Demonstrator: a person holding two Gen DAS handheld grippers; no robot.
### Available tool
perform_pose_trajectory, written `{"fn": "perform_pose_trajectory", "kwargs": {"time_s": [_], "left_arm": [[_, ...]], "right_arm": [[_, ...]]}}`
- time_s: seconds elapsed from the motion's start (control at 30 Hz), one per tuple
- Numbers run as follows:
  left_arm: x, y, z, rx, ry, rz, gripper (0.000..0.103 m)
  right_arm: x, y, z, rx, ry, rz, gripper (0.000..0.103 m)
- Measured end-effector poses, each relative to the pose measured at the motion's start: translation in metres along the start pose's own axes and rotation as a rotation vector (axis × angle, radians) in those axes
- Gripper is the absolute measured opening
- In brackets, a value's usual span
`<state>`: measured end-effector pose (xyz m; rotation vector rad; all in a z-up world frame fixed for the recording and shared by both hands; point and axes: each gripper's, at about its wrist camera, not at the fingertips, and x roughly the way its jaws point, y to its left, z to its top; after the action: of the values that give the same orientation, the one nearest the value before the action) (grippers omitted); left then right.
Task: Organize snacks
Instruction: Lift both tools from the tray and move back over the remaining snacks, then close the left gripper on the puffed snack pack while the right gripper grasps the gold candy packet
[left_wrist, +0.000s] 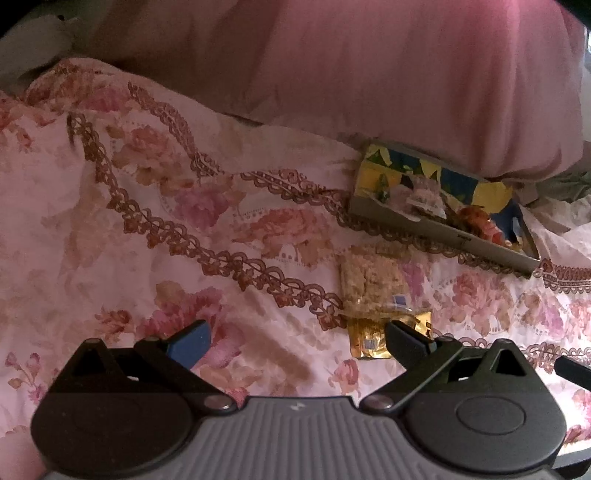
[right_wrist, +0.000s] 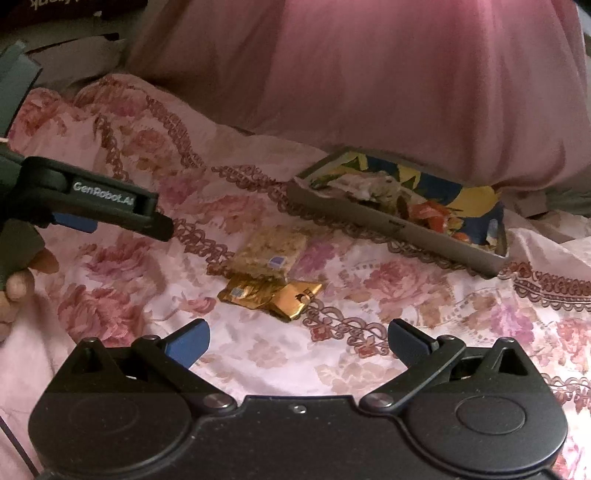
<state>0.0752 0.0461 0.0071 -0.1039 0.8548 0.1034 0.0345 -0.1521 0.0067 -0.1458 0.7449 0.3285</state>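
A clear-wrapped cereal bar (left_wrist: 373, 284) (right_wrist: 271, 251) lies on the floral bedspread, with a gold foil packet (left_wrist: 373, 338) (right_wrist: 271, 297) at its near end. Behind them sits a shallow grey box (left_wrist: 443, 225) (right_wrist: 399, 221) with a blue and yellow lining and several snack wrappers inside. My left gripper (left_wrist: 295, 343) is open; its right finger hangs over the gold packet's edge. It also shows from the side at the left of the right wrist view (right_wrist: 147, 218). My right gripper (right_wrist: 299, 343) is open, just short of the gold packet, with nothing between its fingers.
A big pink cushion (left_wrist: 369, 74) (right_wrist: 369, 74) rises behind the box. Wrinkled floral bedspread (left_wrist: 147, 221) (right_wrist: 443, 295) covers the whole surface. A person's hand (right_wrist: 14, 280) holds the left gripper at the far left. Dark objects sit at the top left (right_wrist: 55, 22).
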Motion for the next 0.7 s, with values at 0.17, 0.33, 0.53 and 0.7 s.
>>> {"fn": "perform_pose_trajectory", "kwargs": {"time_s": [0.17, 0.33, 0.53, 0.7], "left_arm": [[0.006, -0.003, 0.002, 0.008, 0.016, 0.0, 0.103], [0.011, -0.011, 0.003, 0.052, 0.021, -0.017, 0.103], [0.03, -0.012, 0.01, 0.06, 0.072, -0.052, 0.103], [0.054, -0.009, 0.018, 0.063, 0.16, -0.109, 0.103]], "right_arm": [[0.008, 0.006, 0.002, -0.043, 0.018, 0.029, 0.102], [0.017, 0.008, 0.007, -0.068, 0.039, 0.052, 0.102], [0.031, 0.004, 0.015, -0.138, 0.068, 0.057, 0.102], [0.044, -0.01, 0.029, -0.198, 0.065, 0.047, 0.102]]}}
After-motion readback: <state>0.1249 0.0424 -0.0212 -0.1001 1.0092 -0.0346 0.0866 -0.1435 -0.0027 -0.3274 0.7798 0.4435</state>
